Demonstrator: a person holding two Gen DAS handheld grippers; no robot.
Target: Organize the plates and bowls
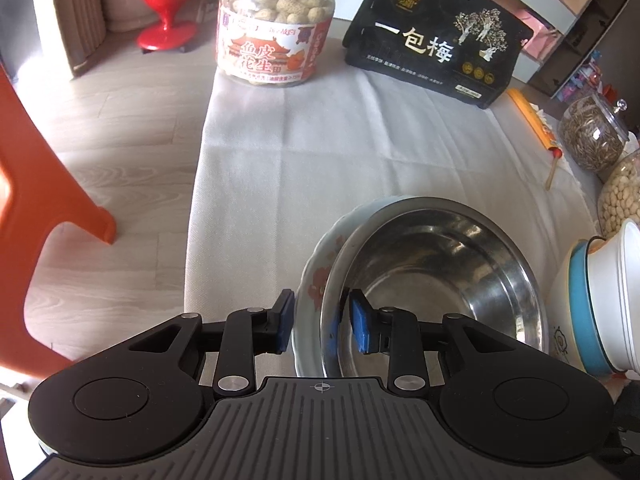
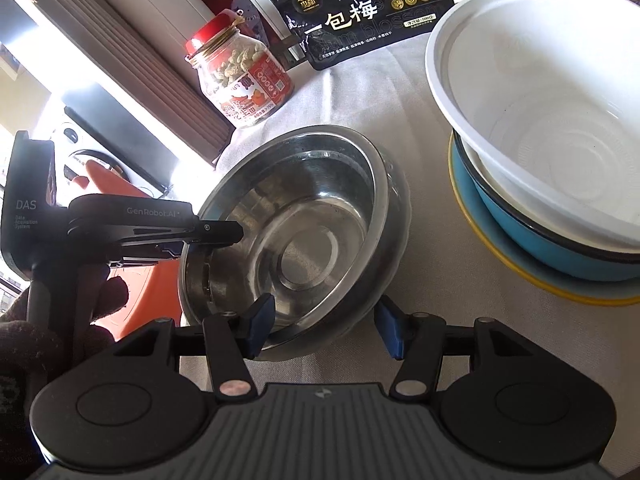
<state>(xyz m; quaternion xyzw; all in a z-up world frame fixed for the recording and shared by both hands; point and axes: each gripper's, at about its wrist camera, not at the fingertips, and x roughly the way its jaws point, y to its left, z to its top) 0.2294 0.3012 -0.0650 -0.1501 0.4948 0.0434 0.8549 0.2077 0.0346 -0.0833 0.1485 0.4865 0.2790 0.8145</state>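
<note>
A white cloth (image 1: 280, 152) covers the table above pale wood flooring. On it the steel bowl (image 1: 432, 276) sits inside a floral bowl (image 1: 316, 276); the left gripper (image 1: 322, 322) pinches both rims. The right gripper (image 2: 324, 328) gapes nearby, beside stacked bowls (image 2: 552, 152).

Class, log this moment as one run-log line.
left claw: straddling rims of round steel bowl and floral ceramic bowl | right claw: open beside steel bowl
</note>
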